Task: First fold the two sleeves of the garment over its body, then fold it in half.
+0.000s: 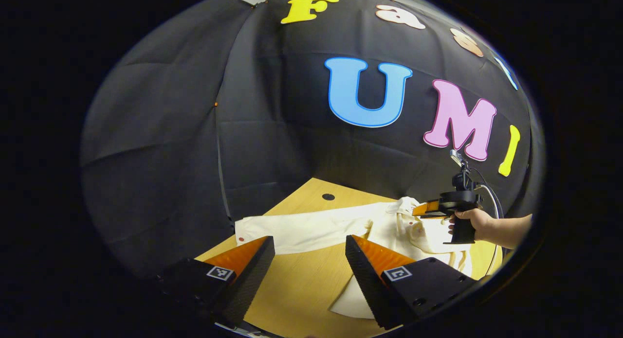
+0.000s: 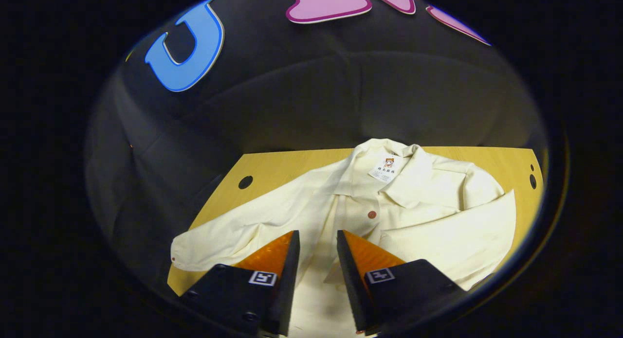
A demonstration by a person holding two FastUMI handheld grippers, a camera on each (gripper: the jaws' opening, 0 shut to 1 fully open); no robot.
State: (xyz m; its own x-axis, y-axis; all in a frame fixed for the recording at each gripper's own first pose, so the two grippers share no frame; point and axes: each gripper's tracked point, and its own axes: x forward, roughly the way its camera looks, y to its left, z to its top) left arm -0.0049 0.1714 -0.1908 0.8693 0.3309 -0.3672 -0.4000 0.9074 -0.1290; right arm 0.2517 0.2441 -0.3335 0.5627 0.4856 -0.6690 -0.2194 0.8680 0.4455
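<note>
The cream shirt lies across the wooden table in the middle of the right gripper view, one sleeve already over the body at right, the other sleeve stretched lower left. Left gripper hangs wide open, empty; right gripper is partly open above the placket (holding nothing). Risk — a shallow pinch on the outstretched cuff could slip, dragging the shirt askew

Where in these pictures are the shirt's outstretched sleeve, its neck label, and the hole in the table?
outstretched sleeve [image 2: 219, 240]: right gripper view, middle of the sleeve.
neck label [image 2: 384, 170]: right gripper view, centre of the tag inside the collar.
hole in the table [image 1: 328, 197]: left gripper view, the hole's centre.
</note>
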